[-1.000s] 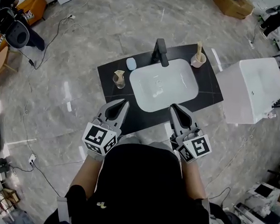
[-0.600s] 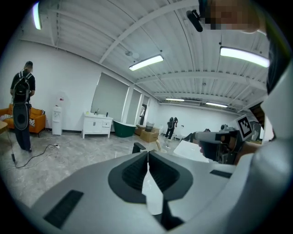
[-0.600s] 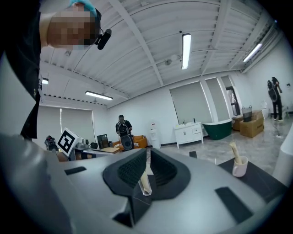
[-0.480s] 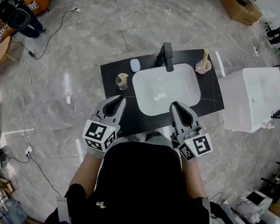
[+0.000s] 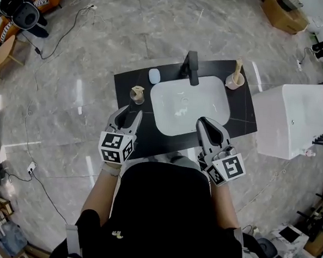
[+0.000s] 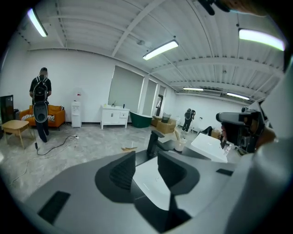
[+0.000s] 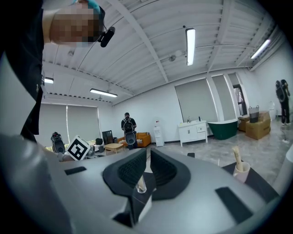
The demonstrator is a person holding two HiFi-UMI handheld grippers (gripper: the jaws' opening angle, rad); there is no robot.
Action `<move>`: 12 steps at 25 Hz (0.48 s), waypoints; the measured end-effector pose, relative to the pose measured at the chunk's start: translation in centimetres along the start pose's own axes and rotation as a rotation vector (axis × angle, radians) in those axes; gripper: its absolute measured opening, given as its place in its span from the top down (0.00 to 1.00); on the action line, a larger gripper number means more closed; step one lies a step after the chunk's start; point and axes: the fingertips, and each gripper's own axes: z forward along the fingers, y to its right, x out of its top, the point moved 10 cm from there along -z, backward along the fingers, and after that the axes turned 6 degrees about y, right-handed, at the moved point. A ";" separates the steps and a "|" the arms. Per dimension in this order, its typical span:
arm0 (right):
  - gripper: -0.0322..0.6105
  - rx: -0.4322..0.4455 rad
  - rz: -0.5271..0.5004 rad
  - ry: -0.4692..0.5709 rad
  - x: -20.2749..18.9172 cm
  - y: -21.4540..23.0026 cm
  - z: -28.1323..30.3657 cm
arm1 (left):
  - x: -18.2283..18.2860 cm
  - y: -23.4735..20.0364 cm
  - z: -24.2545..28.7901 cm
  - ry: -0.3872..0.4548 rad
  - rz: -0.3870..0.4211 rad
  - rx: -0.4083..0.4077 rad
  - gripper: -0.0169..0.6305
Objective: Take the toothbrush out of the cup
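A beige cup (image 5: 233, 81) with a pale toothbrush (image 5: 238, 68) upright in it stands at the back right corner of the black counter (image 5: 244, 111). It also shows in the left gripper view, cup (image 6: 180, 145), and in the right gripper view, cup (image 7: 240, 170). My left gripper (image 5: 127, 115) hovers over the counter's front left; its jaws are opening with nothing between them, only the white sink (image 6: 151, 180) seen through the gap. My right gripper (image 5: 204, 123) is shut and empty at the sink's front right edge, well short of the cup.
A black faucet (image 5: 191, 66) stands behind the white sink (image 5: 189, 103). A blue soap-like thing (image 5: 154, 75) and a clear glass (image 5: 137, 94) holding a tan object sit on the counter's left. A white cabinet (image 5: 295, 120) stands to the right. Cables lie on the floor.
My left gripper has moved forward and lower toward the glass side of the counter, and its jaws have gone from shut to apart. The right gripper has edged forward and stays shut.
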 end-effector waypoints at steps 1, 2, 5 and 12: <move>0.88 -0.001 0.004 0.007 0.1 0.0 -0.1 | -0.3 -0.4 0.5 -0.009 -0.001 0.012 0.75; 0.88 -0.003 0.007 0.015 0.1 0.0 -0.2 | -0.7 -0.8 1.0 -0.018 0.000 0.021 0.74; 0.88 -0.043 -0.015 -0.008 -0.1 0.4 -1.4 | -1.2 -1.9 2.5 -0.041 0.007 0.036 0.73; 0.88 -0.168 -0.025 -0.029 -0.3 1.3 -4.9 | -2.4 -3.6 6.1 -0.092 0.026 0.066 0.71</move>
